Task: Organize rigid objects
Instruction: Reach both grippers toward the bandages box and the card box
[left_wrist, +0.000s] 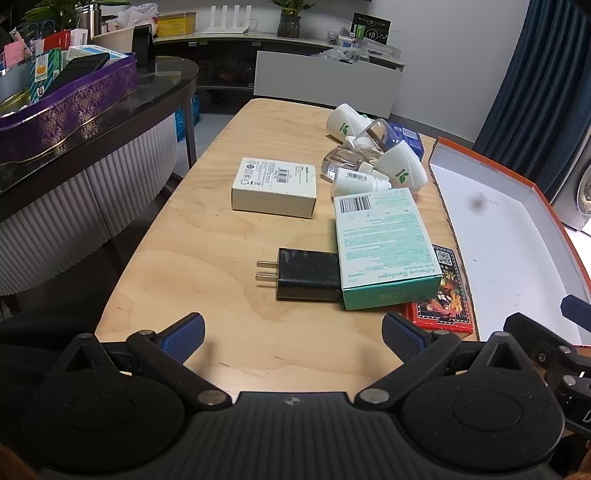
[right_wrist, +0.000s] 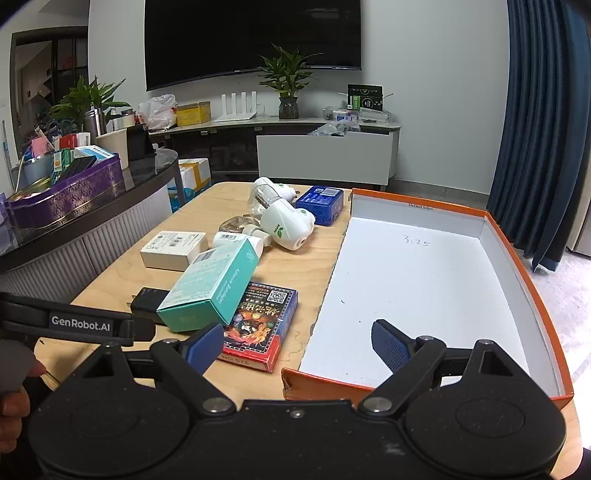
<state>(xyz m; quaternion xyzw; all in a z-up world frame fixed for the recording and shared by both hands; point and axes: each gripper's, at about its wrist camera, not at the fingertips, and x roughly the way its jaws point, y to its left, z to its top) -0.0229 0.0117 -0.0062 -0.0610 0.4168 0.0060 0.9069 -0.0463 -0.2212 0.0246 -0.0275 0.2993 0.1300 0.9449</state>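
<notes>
My left gripper (left_wrist: 293, 332) is open and empty, low over the near edge of the wooden table (left_wrist: 207, 229). Just ahead lie a black charger plug (left_wrist: 306, 274), a teal bandage box (left_wrist: 384, 247) and a red card box (left_wrist: 443, 299). Farther off are a white box (left_wrist: 275, 187) and white plug-in devices with clear bottles (left_wrist: 369, 155). My right gripper (right_wrist: 297, 343) is open and empty, over the near left corner of the orange box lid (right_wrist: 417, 280), which holds nothing. The card box (right_wrist: 258, 325) lies by its left finger.
A blue box (right_wrist: 321, 203) sits at the far end of the table. A dark side table with a purple tin (left_wrist: 70, 107) full of items stands on the left. A cabinet with plants is at the back; a blue curtain (right_wrist: 543, 129) hangs on the right.
</notes>
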